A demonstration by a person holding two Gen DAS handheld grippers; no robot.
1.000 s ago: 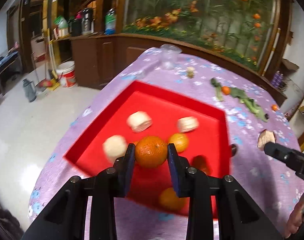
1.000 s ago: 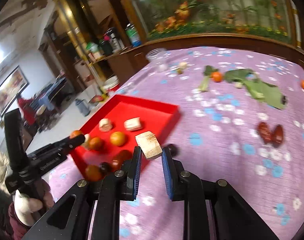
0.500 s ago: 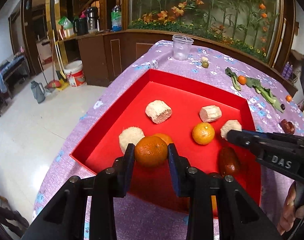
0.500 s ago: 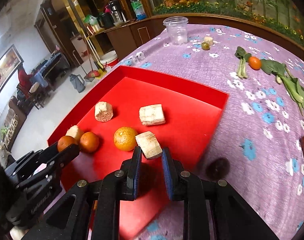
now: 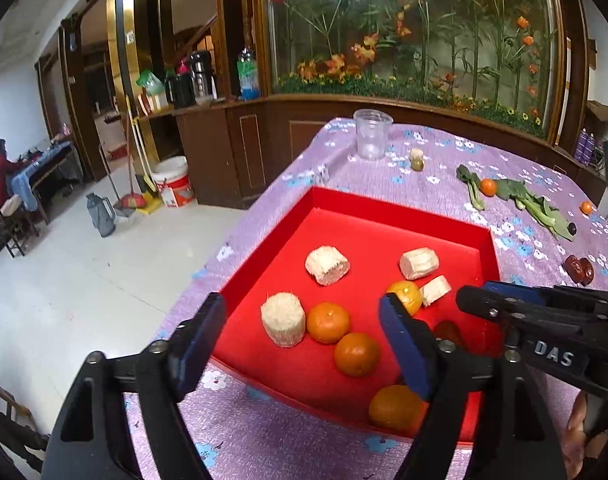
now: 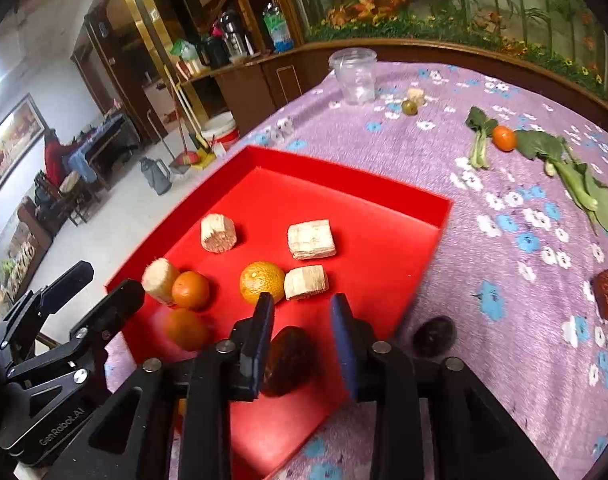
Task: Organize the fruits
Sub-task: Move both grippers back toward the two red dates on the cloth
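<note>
Left gripper: our left gripper (image 5: 301, 330) is released, its jaws opening wide and pressing on nothing; through the gap we see fruit lying on the tray floor.
Right gripper: our right gripper (image 6: 301, 334) is let go as well, jaws opening; the cane piece (image 6: 306, 282) lies on the tray just beyond its fingertips, free of both pads.
Red tray: the red tray (image 5: 400, 210) sits at the table's near left corner, on the purple flowered cloth (image 5: 436, 160).
Dropped orange: an orange (image 5: 357, 354) lies near the tray's front edge, close beside a second orange (image 5: 328, 322).
Other oranges in tray: a third orange (image 5: 404, 297) touches the cane piece mid-tray; a fourth (image 5: 396, 408) rests against the front wall.
Pale chunks: three more cut chunks lie in the tray, one (image 5: 283, 325) touching the second orange, two (image 5: 327, 265) (image 5: 419, 263) toward the middle.
Dark fruit: a dark brown fruit (image 6: 289, 360) lies in the tray under our right fingers; another (image 6: 434, 337) lies on the cloth just outside the tray's right edge.
Still on the cloth: small oranges (image 5: 488, 187) (image 5: 585, 208) among leafy greens (image 5: 538, 206) toward the far right; red dates (image 5: 580, 269) near the right edge.
Far edge: a clear plastic cup (image 5: 372, 134).
</note>
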